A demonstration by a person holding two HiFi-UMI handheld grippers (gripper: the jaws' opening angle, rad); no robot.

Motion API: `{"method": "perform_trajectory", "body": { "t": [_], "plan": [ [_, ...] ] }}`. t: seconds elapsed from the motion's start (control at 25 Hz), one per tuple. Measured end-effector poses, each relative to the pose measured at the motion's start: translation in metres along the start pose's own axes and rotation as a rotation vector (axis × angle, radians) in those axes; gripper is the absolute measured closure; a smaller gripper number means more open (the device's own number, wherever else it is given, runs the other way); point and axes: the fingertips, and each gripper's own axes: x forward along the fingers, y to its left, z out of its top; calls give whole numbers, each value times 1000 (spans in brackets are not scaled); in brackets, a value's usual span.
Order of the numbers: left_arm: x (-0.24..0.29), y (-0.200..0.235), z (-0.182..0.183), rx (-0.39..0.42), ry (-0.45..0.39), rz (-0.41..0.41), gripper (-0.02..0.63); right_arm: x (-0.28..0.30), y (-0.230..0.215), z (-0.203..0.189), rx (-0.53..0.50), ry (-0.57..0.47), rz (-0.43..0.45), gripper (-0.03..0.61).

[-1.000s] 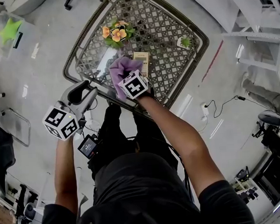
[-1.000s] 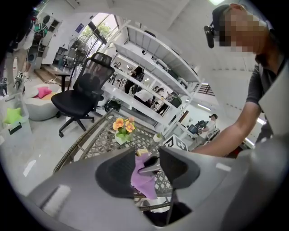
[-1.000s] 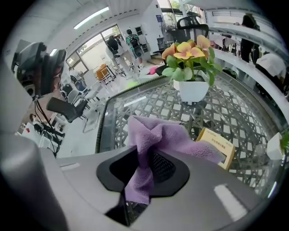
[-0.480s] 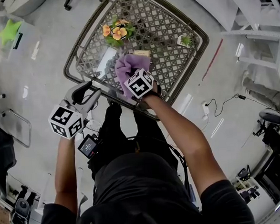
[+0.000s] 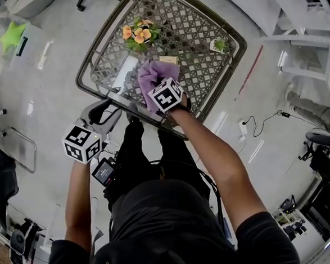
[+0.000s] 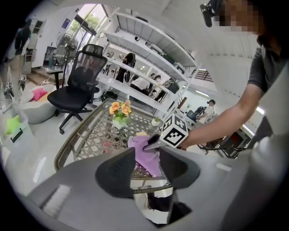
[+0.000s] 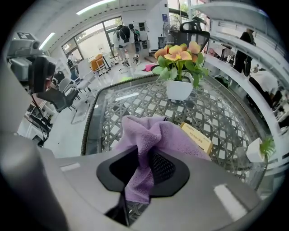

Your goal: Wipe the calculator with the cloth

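Observation:
My right gripper point(image 5: 163, 88) is shut on a purple cloth point(image 5: 152, 76), which bunches out between its jaws point(image 7: 144, 169) and drapes down onto the glass lattice table point(image 5: 192, 42). The cloth point(image 7: 153, 135) covers most of what lies under it. A grey calculator point(image 5: 129, 80) peeks out just left of the cloth in the head view. My left gripper point(image 5: 108, 111) hovers off the table's near edge, open, with nothing between its jaws point(image 6: 146, 173). From there I see the cloth point(image 6: 146, 151) and the right gripper's marker cube.
On the table stand a flower pot point(image 5: 137, 36) with orange flowers, a yellowish box point(image 7: 197, 137) beside the cloth, and a small plant pot point(image 5: 220, 46) at the far corner. An office chair point(image 6: 79, 88) and white shelves point(image 6: 149, 58) stand beyond.
The right gripper carried the cloth a little further over the table, toward the box. The left gripper shifted slightly right and lower, closer to the table's near edge.

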Motion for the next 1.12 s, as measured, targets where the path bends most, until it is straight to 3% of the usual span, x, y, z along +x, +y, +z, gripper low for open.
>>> {"method": "perform_trajectory", "body": {
  "t": [0.6, 1.12],
  "plan": [
    [9, -3, 1, -3, 16, -7, 396, -14, -7, -10, 76, -19, -14, 509],
    [34, -5, 26, 10, 33, -24, 396, -19, -16, -20, 125, -9, 34, 509]
  ]
}}
